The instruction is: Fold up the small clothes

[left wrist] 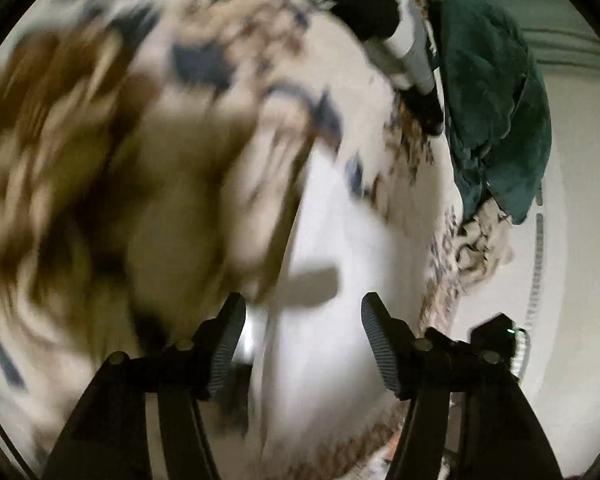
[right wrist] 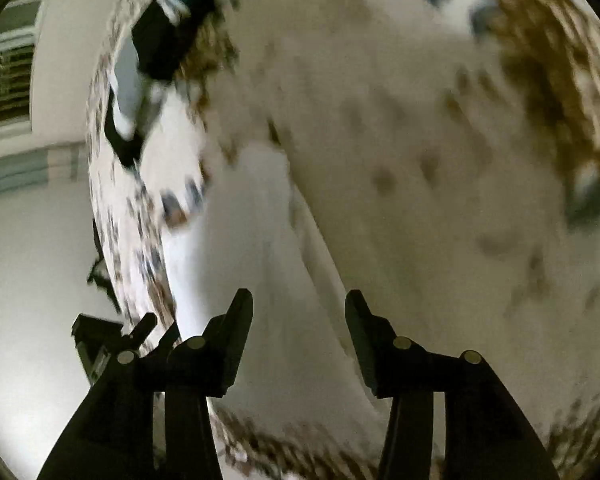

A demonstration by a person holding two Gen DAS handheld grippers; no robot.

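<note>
My left gripper (left wrist: 303, 312) has its fingers spread over blurred white cloth (left wrist: 340, 360); my right gripper (right wrist: 299, 308) likewise, gripping nothing; dark green garment (left wrist: 496, 100) upper right.

Towel (left wrist: 500, 92) right of folded clothes (left wrist: 404, 44).

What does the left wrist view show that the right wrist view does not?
Only the left wrist view shows a dark green cloth hanging at the bed's edge. Only the right wrist view shows window blinds. Both show the blurred patterned bedcover, a white garment lying on it, and a black and white garment farther off, with each gripper open.
</note>
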